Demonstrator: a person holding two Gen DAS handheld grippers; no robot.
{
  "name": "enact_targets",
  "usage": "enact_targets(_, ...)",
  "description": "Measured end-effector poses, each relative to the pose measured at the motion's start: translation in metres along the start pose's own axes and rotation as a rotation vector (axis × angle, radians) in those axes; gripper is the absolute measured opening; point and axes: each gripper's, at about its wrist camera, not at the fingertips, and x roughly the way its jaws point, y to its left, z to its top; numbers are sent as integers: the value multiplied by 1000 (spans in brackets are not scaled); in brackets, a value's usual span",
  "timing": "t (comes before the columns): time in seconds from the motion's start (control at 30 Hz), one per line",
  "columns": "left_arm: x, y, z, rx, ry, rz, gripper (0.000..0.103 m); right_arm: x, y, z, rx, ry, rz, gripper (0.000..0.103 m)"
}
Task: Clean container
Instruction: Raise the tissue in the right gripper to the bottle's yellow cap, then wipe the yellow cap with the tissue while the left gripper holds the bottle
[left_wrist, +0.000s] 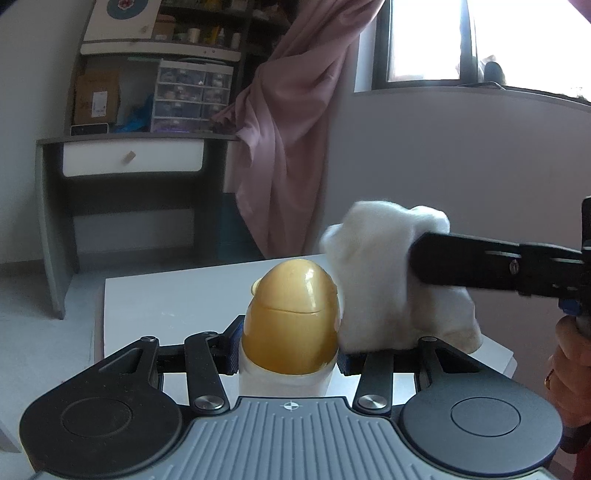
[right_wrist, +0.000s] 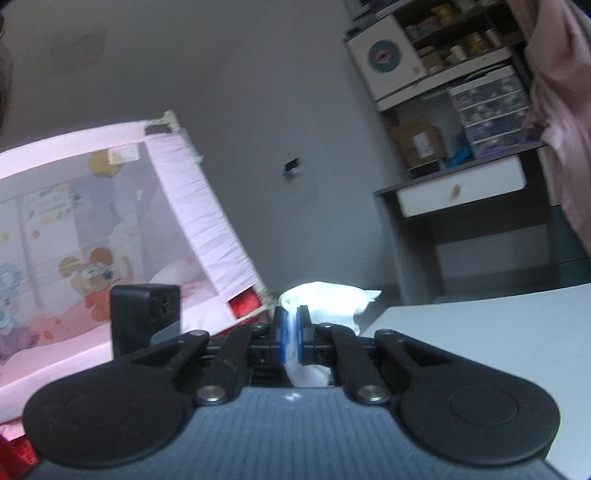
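left gripper (left_wrist: 290, 354): black arms, blue pads, silver screws, grey ribbed body with a small cross mark | right gripper (right_wrist: 291, 332): same black arms, blue pads, silver screws | hand (left_wrist: 570, 354): a ring on one finger

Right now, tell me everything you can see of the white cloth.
The white cloth is a soft, fluffy, crumpled wad, possibly cotton-like. The right gripper is shut on it, pinching a fold between its blue pads, with fabric bunching out in front and hanging below. It sits raised above the white table, pressed against the right side of the bottle's gold cap, which the left gripper holds upright.
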Motion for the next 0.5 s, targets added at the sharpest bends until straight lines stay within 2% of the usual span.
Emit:
enact_targets(0.17, -2, -3, -1, 3, 0, 4, 46, 16, 9, 3, -30, 75, 53, 5)
enact_targets(0.5, -4, -1, -2, 5, -7, 12, 46, 23, 22, 2, -117, 127, 21, 4)
